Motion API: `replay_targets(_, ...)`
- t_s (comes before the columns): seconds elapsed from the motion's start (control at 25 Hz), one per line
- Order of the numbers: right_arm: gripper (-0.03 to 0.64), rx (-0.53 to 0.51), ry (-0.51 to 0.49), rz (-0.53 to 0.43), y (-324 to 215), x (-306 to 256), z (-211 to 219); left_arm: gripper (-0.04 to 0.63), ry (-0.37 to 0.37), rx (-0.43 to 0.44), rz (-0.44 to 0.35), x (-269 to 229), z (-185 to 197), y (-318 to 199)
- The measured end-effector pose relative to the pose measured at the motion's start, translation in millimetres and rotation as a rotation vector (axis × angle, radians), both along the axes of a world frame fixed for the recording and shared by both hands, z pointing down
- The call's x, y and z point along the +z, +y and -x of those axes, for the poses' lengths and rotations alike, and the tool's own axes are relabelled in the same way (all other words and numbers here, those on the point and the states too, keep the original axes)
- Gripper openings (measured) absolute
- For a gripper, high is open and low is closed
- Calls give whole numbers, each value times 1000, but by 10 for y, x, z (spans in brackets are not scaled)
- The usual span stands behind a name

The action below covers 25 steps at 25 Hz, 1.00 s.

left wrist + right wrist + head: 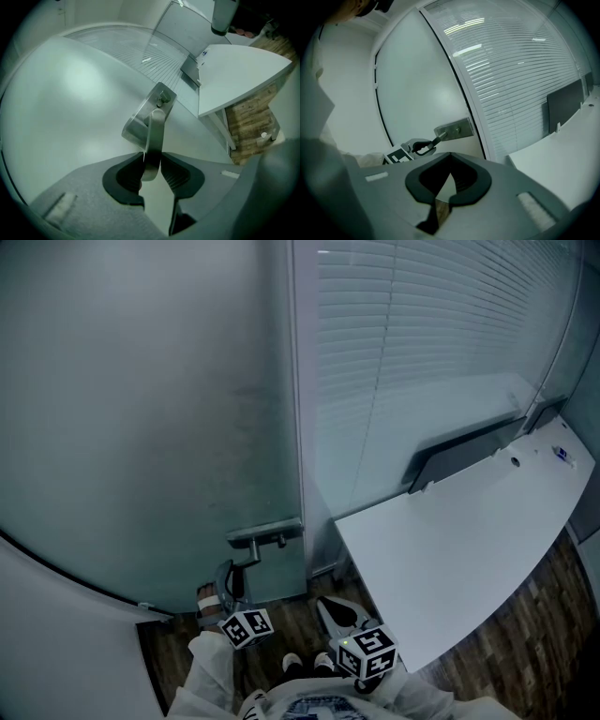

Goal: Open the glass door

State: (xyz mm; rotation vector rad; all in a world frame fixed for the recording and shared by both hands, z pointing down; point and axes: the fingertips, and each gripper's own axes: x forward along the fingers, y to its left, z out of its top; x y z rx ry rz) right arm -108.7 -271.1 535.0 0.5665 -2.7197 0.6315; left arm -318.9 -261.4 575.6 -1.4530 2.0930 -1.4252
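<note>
Glass door (141, 427) handle (155, 126), at door's edge, held in left gripper (152, 158) jaws.

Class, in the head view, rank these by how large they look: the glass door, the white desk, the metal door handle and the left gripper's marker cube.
1. glass door
2. white desk
3. metal door handle and left gripper's marker cube: these look alike, and the cube is nearer, so unranked.

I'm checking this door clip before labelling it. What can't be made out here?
Room behind the door: all views, frosted glass hides it.
Hold of the left gripper on the handle: head view, too dark and small.
Blue item on the desk: head view, too small.
</note>
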Motion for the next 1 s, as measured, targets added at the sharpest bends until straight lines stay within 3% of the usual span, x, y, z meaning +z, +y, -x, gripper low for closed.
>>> replay_targets(0.28, 6, -3, -8, -2, 36, 264, -254, 133, -40, -57, 28, 171, -93, 223)
replay_targets(0.56, 6, -14, 0, 34, 59, 161, -413, 144, -123, -53, 99, -180, -141, 245)
replay_targets(0.76, 6, -44, -8, 20, 222, 217, -445, 149, -137, -48, 148, -24, -124, 240)
replay_targets(0.88, 6, -45, -22, -2, 378, 157, -550, 133, -111, -89, 141, -65, -177, 440)
replay_targets(1.0, 6, -38, -37, -14, 610, -50, -749, 77, -10, -161, 78, -228, -352, 937)
